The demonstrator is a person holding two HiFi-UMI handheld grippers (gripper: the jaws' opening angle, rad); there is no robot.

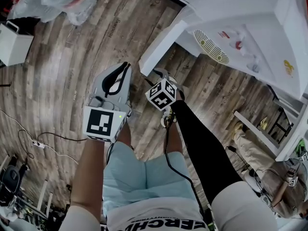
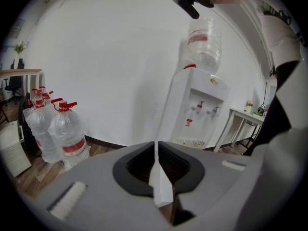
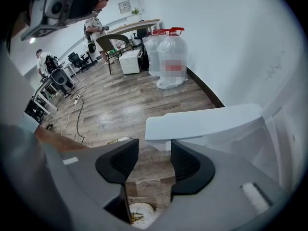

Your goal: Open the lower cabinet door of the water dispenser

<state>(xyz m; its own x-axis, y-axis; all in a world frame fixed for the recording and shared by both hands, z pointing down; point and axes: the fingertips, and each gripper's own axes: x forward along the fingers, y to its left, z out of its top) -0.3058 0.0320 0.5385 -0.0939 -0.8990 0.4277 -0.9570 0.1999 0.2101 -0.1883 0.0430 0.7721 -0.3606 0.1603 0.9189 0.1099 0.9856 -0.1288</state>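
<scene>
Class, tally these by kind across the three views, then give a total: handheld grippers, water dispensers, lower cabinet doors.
grippers: 2 (left gripper, right gripper)
water dispenser: 1
lower cabinet door: 1
Total: 4

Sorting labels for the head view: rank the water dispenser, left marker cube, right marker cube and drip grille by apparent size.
1. Water dispenser.
2. Left marker cube, nearer the camera.
3. Right marker cube and drip grille look about alike; I won't rank them.
</scene>
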